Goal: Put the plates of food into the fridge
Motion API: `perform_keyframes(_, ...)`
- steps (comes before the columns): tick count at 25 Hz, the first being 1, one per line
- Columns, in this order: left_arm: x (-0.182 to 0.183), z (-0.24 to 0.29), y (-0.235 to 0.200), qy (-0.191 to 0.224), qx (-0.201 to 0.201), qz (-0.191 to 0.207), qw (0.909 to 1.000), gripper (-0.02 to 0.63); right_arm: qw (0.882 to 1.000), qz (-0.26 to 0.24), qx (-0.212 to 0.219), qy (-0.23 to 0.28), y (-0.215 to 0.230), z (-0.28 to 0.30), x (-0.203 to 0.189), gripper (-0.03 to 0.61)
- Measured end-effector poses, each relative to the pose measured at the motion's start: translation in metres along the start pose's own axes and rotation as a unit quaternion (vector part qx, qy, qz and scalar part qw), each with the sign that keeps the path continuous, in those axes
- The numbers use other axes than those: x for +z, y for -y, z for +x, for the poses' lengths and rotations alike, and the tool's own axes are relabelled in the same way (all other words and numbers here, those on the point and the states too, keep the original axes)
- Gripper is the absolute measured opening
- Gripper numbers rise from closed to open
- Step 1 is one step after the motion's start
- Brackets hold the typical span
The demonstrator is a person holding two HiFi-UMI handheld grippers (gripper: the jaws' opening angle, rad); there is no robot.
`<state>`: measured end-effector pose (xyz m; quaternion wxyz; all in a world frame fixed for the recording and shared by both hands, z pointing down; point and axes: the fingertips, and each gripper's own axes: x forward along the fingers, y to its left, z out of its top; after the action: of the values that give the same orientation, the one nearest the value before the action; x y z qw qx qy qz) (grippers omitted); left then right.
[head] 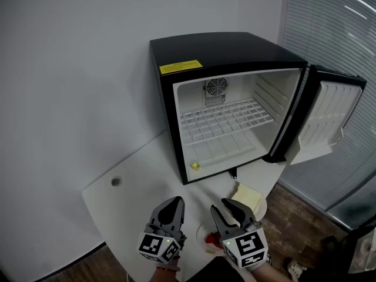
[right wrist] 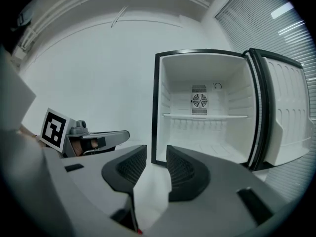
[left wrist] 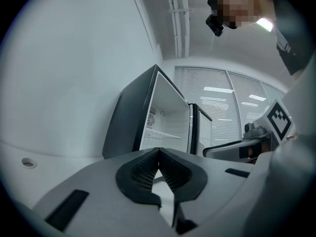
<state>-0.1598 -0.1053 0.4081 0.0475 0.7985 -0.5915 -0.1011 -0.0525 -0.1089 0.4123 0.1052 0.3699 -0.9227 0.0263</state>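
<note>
A black mini fridge [head: 229, 57] stands open on the white table [head: 135, 198], its white inside bare apart from a wire shelf [head: 226, 119]. My right gripper [head: 222, 205] is shut on the rim of a white plate [head: 262, 207] that carries a pale yellow slice [head: 248, 196] and something red [head: 214, 239]. In the right gripper view the plate [right wrist: 153, 196] fills the gap between the jaws of that gripper [right wrist: 156, 149], which faces the fridge [right wrist: 207, 112]. My left gripper [head: 174, 200] sits beside it, shut and empty, tips touching [left wrist: 158, 151].
The fridge door [head: 329, 119] swings out to the right, past the table's edge. A small yellow object [head: 195, 165] lies on the fridge floor at the front left. A round grommet [head: 116, 181] sits in the table. Window blinds [head: 335, 22] and wooden floor [head: 305, 216] lie to the right.
</note>
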Motion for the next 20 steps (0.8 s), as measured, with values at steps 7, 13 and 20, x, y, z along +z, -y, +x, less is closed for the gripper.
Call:
perform_keyframes(7, -0.003, -0.03, 0.031, 0.0, -0.02, 0.003, 0.9998, 0.007, 0.999, 0.014, -0.034, -0.014, 0.004, -0.056, -0.022, 0.133)
perform_keyframes(13, -0.012, -0.048, 0.055, -0.005, -0.014, 0.006, 0.9999, 0.008, 0.997, 0.03, -0.05, -0.046, 0.013, -0.095, -0.057, 0.133)
perform_keyframes(20, -0.019, -0.069, 0.084, 0.001, 0.012, 0.004, 0.9999, 0.008, 0.993, 0.066, -0.037, -0.087, 0.005, -0.122, -0.101, 0.133)
